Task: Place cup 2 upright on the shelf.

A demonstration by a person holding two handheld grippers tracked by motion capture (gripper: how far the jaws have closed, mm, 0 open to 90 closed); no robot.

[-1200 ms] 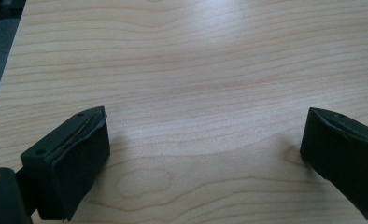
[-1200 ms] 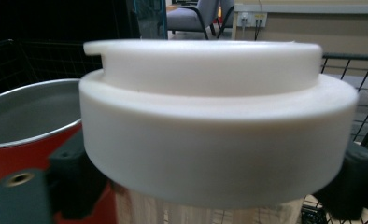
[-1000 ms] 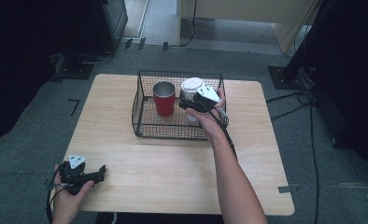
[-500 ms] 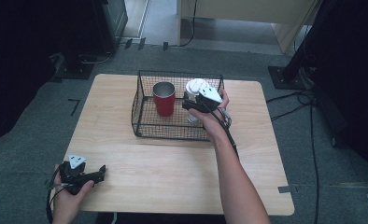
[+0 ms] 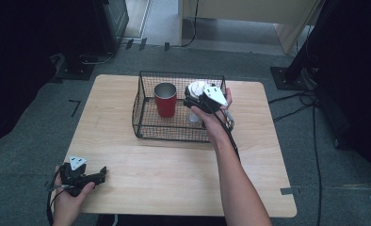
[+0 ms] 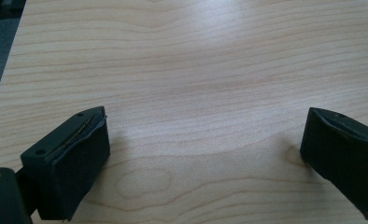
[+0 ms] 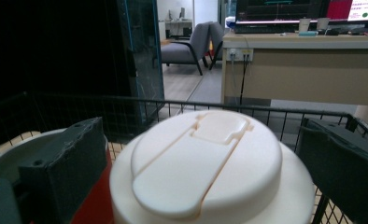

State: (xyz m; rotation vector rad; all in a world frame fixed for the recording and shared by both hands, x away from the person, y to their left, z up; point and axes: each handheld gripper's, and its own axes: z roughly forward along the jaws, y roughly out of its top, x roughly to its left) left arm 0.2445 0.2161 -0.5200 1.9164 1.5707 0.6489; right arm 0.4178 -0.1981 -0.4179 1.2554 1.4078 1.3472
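— Where is the white lidded cup (image 7: 205, 172)?

— In the wire basket (image 5: 148, 129) near the tabletop's far edge, beside the red cup (image 5: 165, 99). My right gripper (image 7: 205, 158) straddles its lid, jaws just widened, no pinch visible.

— Risk?

— Lifting now could drop it (or knock the red cup). My left gripper (image 6: 205, 158) rests spread at the near-left corner.

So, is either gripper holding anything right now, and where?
Left gripper: nothing. Right gripper: jaws, just opening, flank the white cup at its lid rim; grip cannot be told.
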